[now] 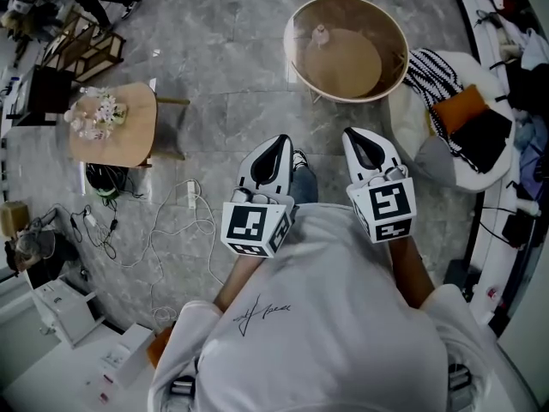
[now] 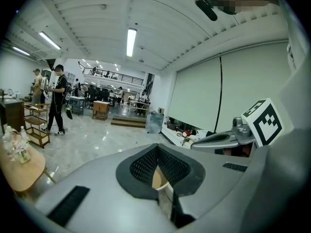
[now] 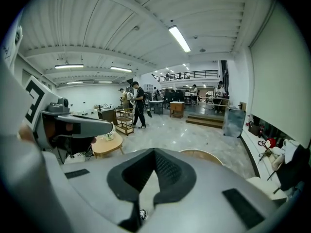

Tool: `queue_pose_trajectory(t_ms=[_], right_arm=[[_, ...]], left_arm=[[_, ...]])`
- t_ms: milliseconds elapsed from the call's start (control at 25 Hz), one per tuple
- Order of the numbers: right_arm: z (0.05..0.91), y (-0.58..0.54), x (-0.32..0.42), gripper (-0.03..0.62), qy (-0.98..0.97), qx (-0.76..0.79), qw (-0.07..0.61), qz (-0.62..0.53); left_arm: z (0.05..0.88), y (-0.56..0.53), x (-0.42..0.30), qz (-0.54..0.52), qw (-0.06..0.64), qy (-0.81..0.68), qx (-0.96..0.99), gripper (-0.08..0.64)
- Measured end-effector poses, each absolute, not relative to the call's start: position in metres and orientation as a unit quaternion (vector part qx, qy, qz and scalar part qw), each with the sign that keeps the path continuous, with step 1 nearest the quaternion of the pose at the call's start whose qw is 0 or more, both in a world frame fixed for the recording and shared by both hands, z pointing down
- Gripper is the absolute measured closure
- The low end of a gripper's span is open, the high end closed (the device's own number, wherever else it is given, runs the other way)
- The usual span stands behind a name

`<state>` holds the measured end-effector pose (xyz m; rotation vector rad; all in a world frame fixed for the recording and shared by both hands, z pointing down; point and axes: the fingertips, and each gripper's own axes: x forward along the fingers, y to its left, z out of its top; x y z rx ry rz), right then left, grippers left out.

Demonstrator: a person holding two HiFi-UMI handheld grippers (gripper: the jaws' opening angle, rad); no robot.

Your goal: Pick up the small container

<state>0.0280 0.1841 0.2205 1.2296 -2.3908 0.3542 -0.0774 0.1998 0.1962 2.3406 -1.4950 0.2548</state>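
- The left gripper point(image 1: 276, 142), a grey two-jaw tool with a black-and-white marker cube, was closed. Its dark ribbed pads point(image 2: 146, 163) met at the tips with nothing gripped between them.
- The right gripper point(image 1: 356, 134), of the same make, was also closed and empty, held just beside the left one in front of the person's white shirt point(image 1: 334, 316).
- The small pale container point(image 1: 322, 34) stood upright on the tan top of a round wooden table with a raised rim point(image 1: 396, 67). It was near the far left of that top, well apart from both grippers.
- To the left stood a small light-wood side table point(image 1: 120, 136) carrying a bunch of pale flowers point(image 1: 94, 110). White cables point(image 1: 184, 221) lay on the grey marble floor point(image 1: 223, 50) near it.
- To the right, a white cushioned seat point(image 1: 446, 157) held a black-and-white striped cloth point(image 1: 429, 71) and an orange item point(image 1: 459, 106).
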Motion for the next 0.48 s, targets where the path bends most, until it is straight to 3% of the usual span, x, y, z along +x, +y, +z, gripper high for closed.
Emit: queue_pose_trajectory(t_ms=[480], right_arm=[[0.209,0.107,-0.016,0.580,-0.867,0.444,0.180,0.138]], left_arm=[[0.196,0.122,-0.099,0.094,0.169,-0.464,0.864,0.545]])
